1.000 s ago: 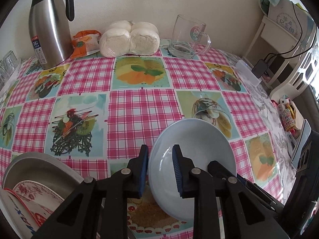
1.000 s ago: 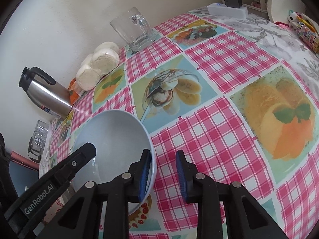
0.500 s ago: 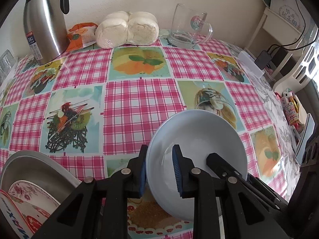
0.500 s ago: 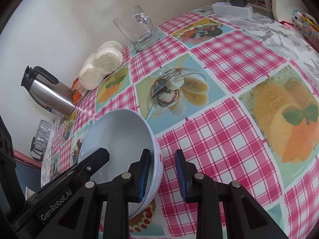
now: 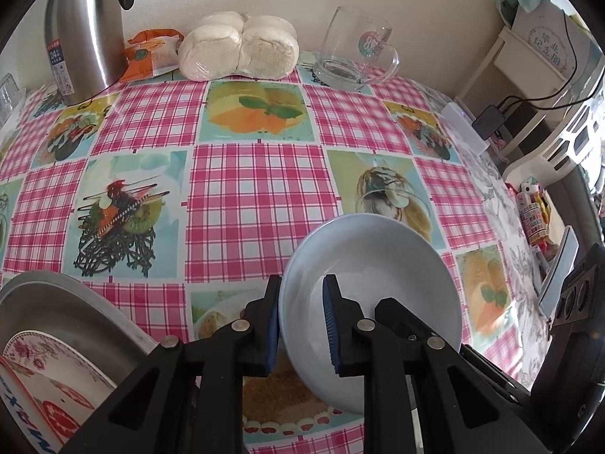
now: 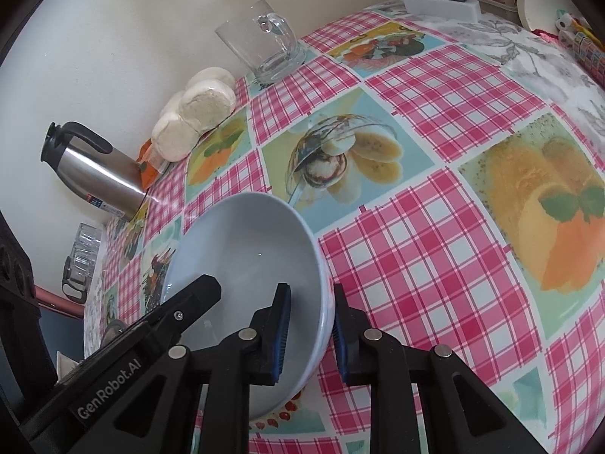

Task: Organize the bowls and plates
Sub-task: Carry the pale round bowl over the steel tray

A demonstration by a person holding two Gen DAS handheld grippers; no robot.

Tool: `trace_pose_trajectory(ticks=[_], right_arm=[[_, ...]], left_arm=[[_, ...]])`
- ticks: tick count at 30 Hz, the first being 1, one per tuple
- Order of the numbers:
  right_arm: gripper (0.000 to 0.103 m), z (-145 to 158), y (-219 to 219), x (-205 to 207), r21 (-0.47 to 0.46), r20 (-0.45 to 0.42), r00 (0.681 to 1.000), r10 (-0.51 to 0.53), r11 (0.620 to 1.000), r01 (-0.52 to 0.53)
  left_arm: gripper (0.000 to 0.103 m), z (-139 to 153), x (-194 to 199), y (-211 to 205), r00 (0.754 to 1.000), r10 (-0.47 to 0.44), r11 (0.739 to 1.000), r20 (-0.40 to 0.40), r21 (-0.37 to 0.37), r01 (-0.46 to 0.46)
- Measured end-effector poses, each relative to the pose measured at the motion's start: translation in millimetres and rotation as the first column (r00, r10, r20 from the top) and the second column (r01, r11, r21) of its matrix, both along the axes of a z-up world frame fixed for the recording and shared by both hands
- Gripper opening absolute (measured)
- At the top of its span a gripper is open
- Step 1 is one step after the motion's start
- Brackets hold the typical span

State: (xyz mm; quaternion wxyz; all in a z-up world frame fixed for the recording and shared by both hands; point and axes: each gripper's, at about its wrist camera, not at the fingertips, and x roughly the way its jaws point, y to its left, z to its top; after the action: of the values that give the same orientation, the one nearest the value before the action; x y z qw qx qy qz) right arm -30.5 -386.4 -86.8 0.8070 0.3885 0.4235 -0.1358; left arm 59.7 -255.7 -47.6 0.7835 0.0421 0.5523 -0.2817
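A pale blue bowl [image 5: 378, 283] is held tilted above the checked tablecloth, between both grippers. My left gripper [image 5: 301, 325] straddles its left rim, one pad outside and one inside. My right gripper [image 6: 311, 335] straddles its right rim; the bowl also shows in the right wrist view [image 6: 249, 261]. Both pairs of pads stand close around the rim with small gaps visible. A metal basin [image 5: 72, 314] at the lower left holds a floral plate [image 5: 45, 374].
At the back stand a steel thermos [image 5: 85, 30], an orange packet [image 5: 151, 56], wrapped white buns [image 5: 238, 49] and a glass mug [image 5: 355, 53]. The table's right edge drops to a shelf with cables and small items [image 5: 537, 212].
The bowl has risen and shifted slightly forward over the table. Both grippers moved with it, and the right gripper's pads now sit on either side of the rim.
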Motion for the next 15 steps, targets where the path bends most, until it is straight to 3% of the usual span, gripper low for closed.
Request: trace_pose_trajectory(ticks=[7, 15], right_arm=[[0.023, 32, 6, -7, -0.039, 0.049, 0.999, 0.001, 0.999, 0.001], [0.023, 79, 16, -15, -0.073, 0.132, 0.991, -0.003, 0.997, 0.013]], left_arm=[[0.02, 40, -7, 6, 0.997, -0.006, 0.999, 0.079, -0.038, 0.009], [0.02, 92, -11, 26, 0.991, 0.004, 0.991, 0.135, -0.13, 0.014]])
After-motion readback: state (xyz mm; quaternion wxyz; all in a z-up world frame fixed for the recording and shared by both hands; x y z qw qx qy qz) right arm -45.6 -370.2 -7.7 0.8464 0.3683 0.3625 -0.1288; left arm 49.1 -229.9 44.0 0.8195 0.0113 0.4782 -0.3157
